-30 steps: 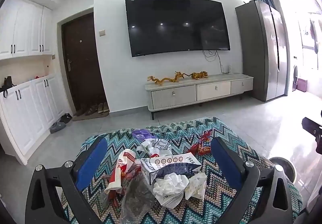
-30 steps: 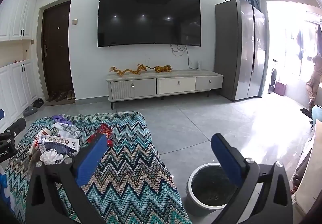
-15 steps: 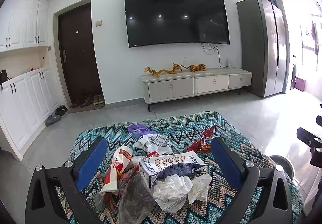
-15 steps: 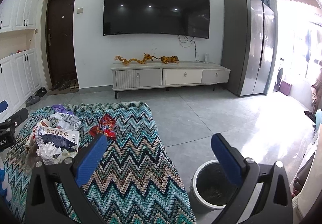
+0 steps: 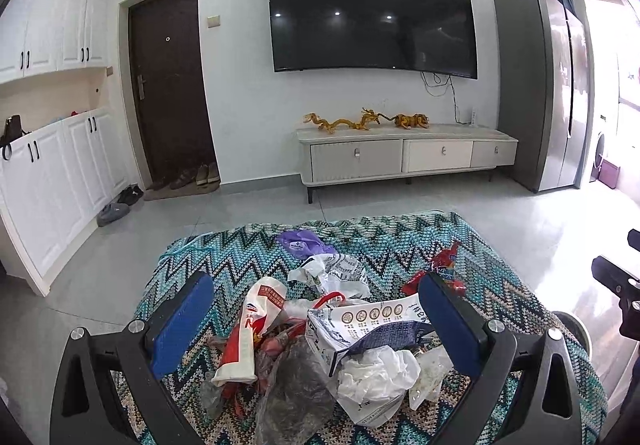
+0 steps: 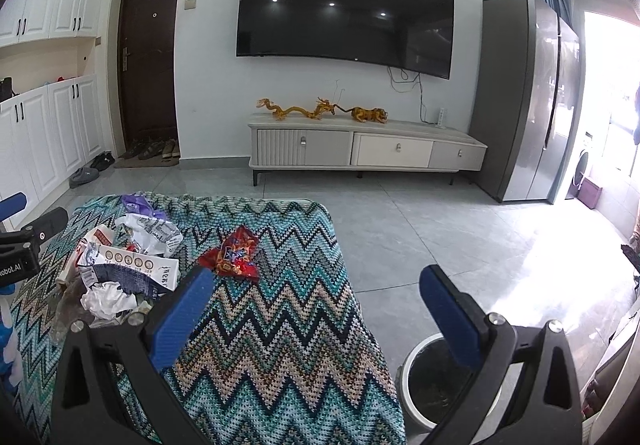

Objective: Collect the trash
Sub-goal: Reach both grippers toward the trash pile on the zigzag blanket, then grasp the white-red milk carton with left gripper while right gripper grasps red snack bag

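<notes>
My left tongs [image 5: 316,317] are black, angular frames with triangular cut-outs, each arm tipped with a flat blue pad [image 5: 182,323] and fixed by a silver screw. My right tongs [image 6: 318,315] are built the same, black with blue pads [image 6: 448,311]. From the right camera I read white lettering, "robot.AI", on the left unit's black body.

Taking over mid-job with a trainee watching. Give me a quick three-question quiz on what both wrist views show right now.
1. True or false: the left gripper already grips a piece of trash.
2. Which item lies apart from the main pile? A. crumpled white tissue B. red snack wrapper C. printed carton
3. Where is the trash bin relative to the zigzag blanket?

Key: 1. False; both grippers, including the right gripper, are open and empty. 2. B. 3. On the floor off the blanket's right edge.
</notes>
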`<state>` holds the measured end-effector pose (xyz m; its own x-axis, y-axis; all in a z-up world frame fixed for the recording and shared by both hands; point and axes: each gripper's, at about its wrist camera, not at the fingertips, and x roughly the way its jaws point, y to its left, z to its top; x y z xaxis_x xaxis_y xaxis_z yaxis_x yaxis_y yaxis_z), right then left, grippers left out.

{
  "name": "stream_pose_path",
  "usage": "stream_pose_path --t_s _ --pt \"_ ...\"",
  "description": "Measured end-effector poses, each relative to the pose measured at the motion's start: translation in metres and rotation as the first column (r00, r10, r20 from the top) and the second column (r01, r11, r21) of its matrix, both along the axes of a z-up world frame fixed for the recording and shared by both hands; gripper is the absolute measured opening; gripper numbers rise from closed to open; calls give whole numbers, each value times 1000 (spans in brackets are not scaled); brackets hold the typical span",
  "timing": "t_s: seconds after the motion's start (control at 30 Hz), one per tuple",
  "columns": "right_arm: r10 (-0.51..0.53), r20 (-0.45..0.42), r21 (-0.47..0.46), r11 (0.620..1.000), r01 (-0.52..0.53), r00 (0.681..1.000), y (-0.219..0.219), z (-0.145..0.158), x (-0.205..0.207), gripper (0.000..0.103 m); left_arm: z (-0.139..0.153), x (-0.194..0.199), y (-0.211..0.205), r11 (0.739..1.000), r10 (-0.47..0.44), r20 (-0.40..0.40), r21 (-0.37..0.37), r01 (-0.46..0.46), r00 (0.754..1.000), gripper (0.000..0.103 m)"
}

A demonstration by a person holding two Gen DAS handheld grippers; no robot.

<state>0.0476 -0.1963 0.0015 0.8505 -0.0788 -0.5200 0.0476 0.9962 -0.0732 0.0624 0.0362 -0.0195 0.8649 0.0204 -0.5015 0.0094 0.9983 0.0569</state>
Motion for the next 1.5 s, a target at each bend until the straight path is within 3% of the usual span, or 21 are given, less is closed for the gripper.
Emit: stream_pose_path --t_s 0.03,0.23,0.37,0.5,0.57,0.63,0.77,0.87,1.07,1.13,1.23,1.3,1.5 --pt "7 -5 3 1000 -7 1000 1 -1 3 103 0 1 3 1000 5 -9 19 -5 1000 103" --pt "57 -49 55 997 -55 997 2 -10 30 103 -7 18 53 996 79 -6 -42 -80 997 103" --pt "120 -91 120 987 -108 989 4 -22 54 103 -18 24 88 990 142 -57 -10 -143 988 103" --pt "214 -125 207 960 -186 969 14 -36 82 101 -35 33 119 986 154 -121 -49 -160 981 99" --pt "254 -148 245 946 -213 956 19 -46 101 93 -41 38 127 986 137 -155 -77 -150 978 94" --pt "283 -171 289 930 -226 944 23 -57 119 78 -45 42 129 986 92 -196 -116 -116 976 92" --pt "327 -219 362 902 -235 919 29 -79 149 71 -57 62 112 988 -7 -251 -154 -33 968 84" --pt "341 -253 379 896 -232 905 34 -95 165 68 -73 81 99 990 -35 -305 -140 -9 952 72" --pt "358 -315 399 890 -220 879 40 -124 189 52 -105 101 95 986 -47 -409 -166 -24 911 37" --pt "363 -324 405 888 -219 874 41 -130 193 34 -107 99 97 985 -46 -414 -171 -28 909 33" --pt "374 -310 427 876 -224 874 38 -130 192 15 -98 91 102 984 -45 -393 -178 -28 919 28" --pt "377 -295 431 873 -230 878 35 -127 188 9 -89 86 110 979 -48 -383 -202 -33 922 25" --pt "384 -244 430 866 -256 891 28 -103 159 6 -55 66 125 965 -54 -323 -258 -34 945 22"
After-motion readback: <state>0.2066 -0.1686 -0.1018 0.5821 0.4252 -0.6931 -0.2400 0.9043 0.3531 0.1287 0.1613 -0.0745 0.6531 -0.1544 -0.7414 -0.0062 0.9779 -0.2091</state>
